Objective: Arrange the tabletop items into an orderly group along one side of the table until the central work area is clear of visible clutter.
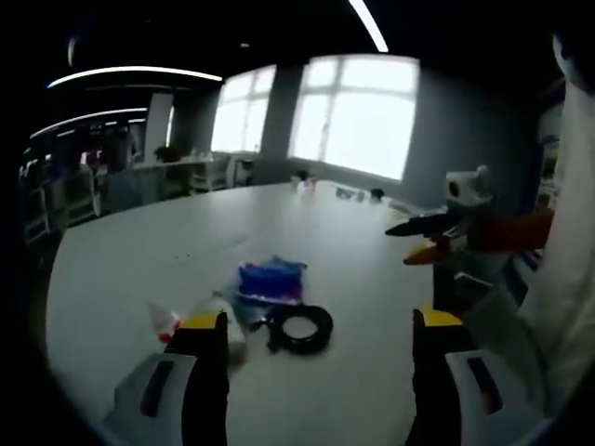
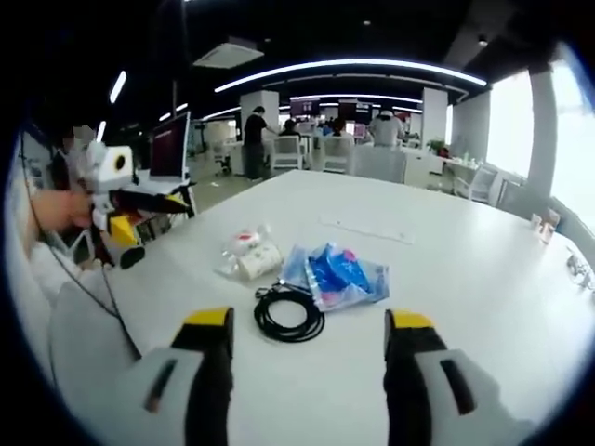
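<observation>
Clutter sits untouched near the middle of the white table [image 1: 121,260] in the left gripper view, so by my reckoning the tidying has not properly started. The left gripper [image 1: 321,330] hangs above the near edge with its jaws spread wide and nothing between them. Just beyond it lies a coiled black cable [image 1: 299,328], touching a crumpled blue plastic packet [image 1: 270,280], with a small clear bag [image 1: 200,316] holding something white and red just beside them on the left. The right gripper [image 1: 418,240] shows at the right of this view, held up off the table; I cannot tell its jaw spacing from here.

From the right gripper view the same three things lie together: the cable [image 2: 289,313] nearest, the blue packet [image 2: 337,275] behind it, the clear bag [image 2: 247,255] to the left. The right gripper [image 2: 309,339] has its jaws wide and empty over the cable. The left gripper [image 2: 158,200] shows at the left, in a person's hand.

I judge the next move is a descent onto the cable, which looks floppy and may uncoil if pinched on one strand.
</observation>
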`<control>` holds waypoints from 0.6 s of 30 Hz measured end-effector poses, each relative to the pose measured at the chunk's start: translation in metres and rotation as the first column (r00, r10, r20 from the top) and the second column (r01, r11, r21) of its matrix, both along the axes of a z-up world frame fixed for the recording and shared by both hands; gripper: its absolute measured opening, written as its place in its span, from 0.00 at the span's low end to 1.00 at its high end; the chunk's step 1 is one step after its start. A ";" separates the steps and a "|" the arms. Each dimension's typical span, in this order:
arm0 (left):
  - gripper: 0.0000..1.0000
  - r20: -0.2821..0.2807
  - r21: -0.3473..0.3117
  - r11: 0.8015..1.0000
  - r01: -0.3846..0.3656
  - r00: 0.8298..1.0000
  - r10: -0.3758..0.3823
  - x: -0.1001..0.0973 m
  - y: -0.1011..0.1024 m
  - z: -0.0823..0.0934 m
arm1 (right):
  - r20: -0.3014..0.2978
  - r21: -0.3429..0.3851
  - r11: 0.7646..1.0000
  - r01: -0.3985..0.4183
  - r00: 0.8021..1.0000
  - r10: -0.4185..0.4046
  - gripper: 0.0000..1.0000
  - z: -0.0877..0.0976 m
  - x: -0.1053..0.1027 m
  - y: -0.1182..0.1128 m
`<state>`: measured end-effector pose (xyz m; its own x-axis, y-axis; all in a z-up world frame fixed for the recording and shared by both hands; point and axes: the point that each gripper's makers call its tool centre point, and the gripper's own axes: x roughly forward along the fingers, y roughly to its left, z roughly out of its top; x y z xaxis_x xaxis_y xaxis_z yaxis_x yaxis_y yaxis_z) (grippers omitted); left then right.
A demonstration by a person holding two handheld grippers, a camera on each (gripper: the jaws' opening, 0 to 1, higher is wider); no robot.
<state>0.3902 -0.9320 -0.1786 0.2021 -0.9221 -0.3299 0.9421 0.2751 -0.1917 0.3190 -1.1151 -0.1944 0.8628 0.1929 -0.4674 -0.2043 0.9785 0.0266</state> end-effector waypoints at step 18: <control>0.75 0.016 0.001 0.998 0.059 0.998 -0.059 0.029 -0.032 -0.004 | -0.008 0.014 1.000 0.015 1.000 -0.015 0.62 -0.008 0.026 0.000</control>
